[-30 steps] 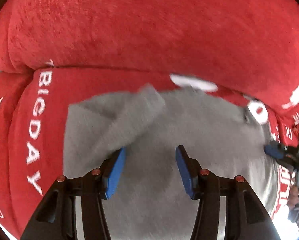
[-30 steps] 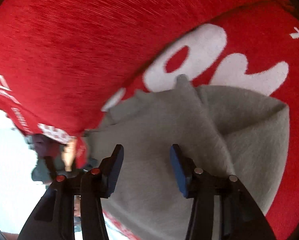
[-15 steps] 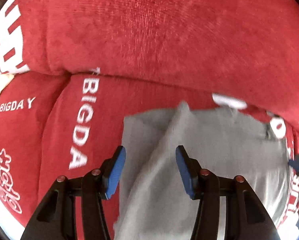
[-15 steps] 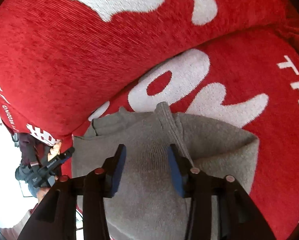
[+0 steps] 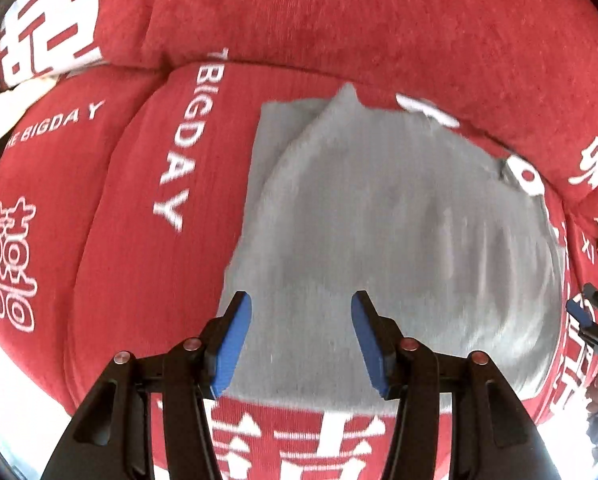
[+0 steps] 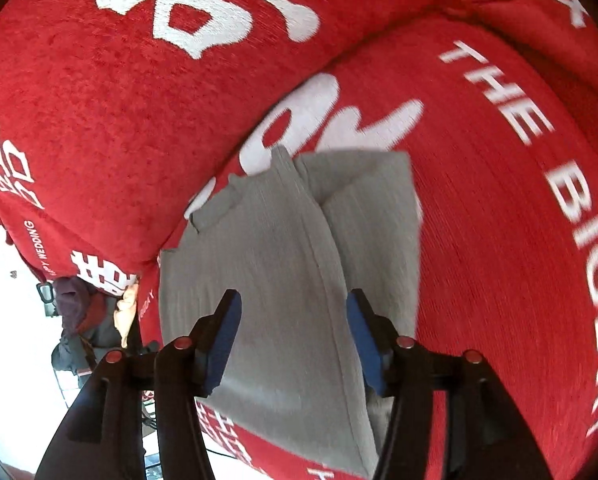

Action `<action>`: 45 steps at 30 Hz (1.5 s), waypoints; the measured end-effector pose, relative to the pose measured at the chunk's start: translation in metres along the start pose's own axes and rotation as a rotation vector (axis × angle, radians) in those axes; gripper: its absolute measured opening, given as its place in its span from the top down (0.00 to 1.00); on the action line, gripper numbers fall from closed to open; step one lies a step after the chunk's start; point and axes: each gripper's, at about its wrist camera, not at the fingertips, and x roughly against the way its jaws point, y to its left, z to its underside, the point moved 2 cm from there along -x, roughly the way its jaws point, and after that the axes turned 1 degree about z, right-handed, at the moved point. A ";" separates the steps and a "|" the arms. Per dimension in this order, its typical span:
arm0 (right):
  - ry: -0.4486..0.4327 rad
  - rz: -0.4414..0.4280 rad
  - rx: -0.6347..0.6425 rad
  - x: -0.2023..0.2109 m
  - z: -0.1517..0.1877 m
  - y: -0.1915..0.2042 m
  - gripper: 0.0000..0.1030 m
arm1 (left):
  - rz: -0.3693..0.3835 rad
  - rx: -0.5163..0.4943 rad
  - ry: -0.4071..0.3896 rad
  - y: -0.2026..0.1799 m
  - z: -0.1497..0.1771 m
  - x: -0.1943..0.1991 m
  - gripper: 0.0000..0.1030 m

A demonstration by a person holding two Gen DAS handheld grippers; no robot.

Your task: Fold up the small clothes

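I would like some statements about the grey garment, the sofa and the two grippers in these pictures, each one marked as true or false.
1. The grey garment lies on the red sofa cover. True.
2. The left gripper is clamped on the garment. False: its jaws stand apart, with nothing pinched between them.
3. The sofa cover carries white lettering. True.
4. The right gripper holds a blue sock. False: it holds nothing; its jaws have just been opening above the garment.
5. The garment hangs in the air. False: it rests flat on the seat.
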 end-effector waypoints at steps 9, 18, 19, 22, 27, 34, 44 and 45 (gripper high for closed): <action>0.025 -0.024 0.008 0.006 0.047 0.017 0.42 | -0.014 0.013 0.005 0.005 0.029 0.009 0.17; 0.098 -0.064 0.079 -0.029 0.096 0.064 0.39 | 0.021 0.029 0.012 0.033 0.041 0.002 0.14; 0.104 -0.070 0.082 -0.034 0.101 0.068 0.39 | 0.029 0.035 0.019 0.037 0.042 0.001 0.14; 0.129 -0.079 0.085 -0.051 0.120 0.082 0.39 | 0.041 0.048 0.051 0.051 0.048 -0.004 0.14; 0.200 -0.098 0.073 -0.084 0.156 0.105 0.37 | 0.138 0.085 0.104 0.073 0.060 -0.009 0.14; 0.275 -0.146 -0.061 -0.138 0.195 0.108 0.37 | 0.261 0.139 0.113 0.087 0.070 -0.011 0.14; 0.202 -0.204 -0.234 -0.168 0.200 0.097 0.37 | 0.422 0.282 0.123 0.084 0.074 -0.024 0.14; 0.200 -0.202 -0.235 -0.167 0.198 0.097 0.37 | 0.433 0.291 0.125 0.081 0.074 -0.026 0.14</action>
